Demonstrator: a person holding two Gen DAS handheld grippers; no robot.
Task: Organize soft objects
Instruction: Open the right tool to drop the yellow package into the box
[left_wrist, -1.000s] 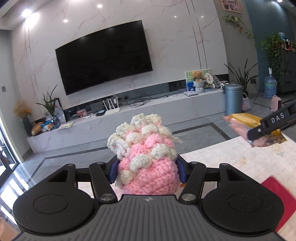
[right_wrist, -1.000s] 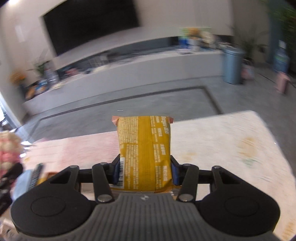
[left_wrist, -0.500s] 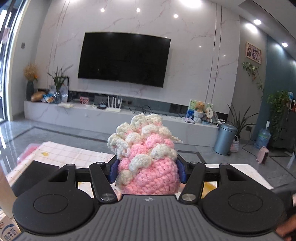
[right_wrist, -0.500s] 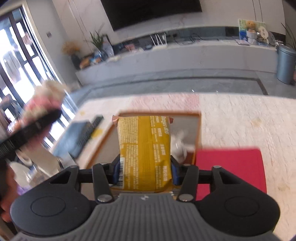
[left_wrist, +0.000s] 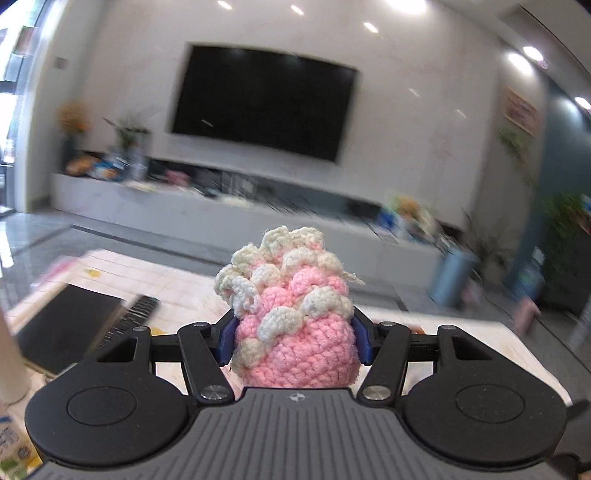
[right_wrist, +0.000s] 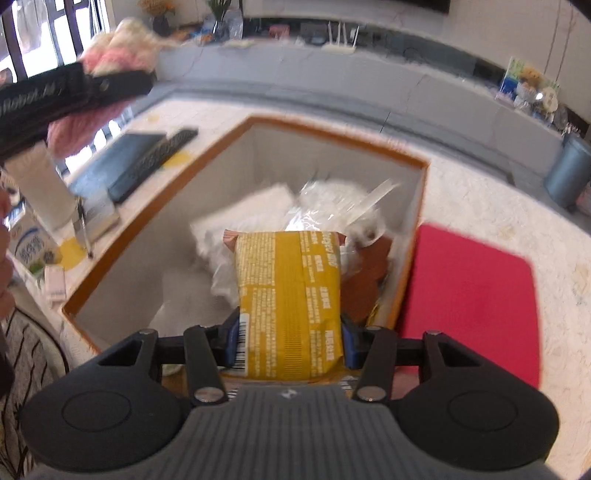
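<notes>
My left gripper (left_wrist: 293, 341) is shut on a pink and cream crocheted toy (left_wrist: 295, 314), held up above the table. It also shows in the right wrist view, with the toy (right_wrist: 110, 70) at the upper left, to the left of the box. My right gripper (right_wrist: 290, 341) is shut on a yellow snack packet (right_wrist: 288, 299), held over an open box (right_wrist: 236, 133) with an orange rim and pale inner walls. Clear plastic bags (right_wrist: 332, 206) and a brown item (right_wrist: 365, 280) lie inside the box.
A red mat (right_wrist: 469, 299) lies right of the box. A black laptop (right_wrist: 125, 162) and a remote (right_wrist: 166, 147) lie to its left; they show in the left wrist view too, laptop (left_wrist: 62, 328) and remote (left_wrist: 125, 321). A white carton (right_wrist: 33, 243) stands near the left edge.
My right gripper has moved forward and down over the open box with the packet. My left gripper has swung with the toy, and its view is blurred.
</notes>
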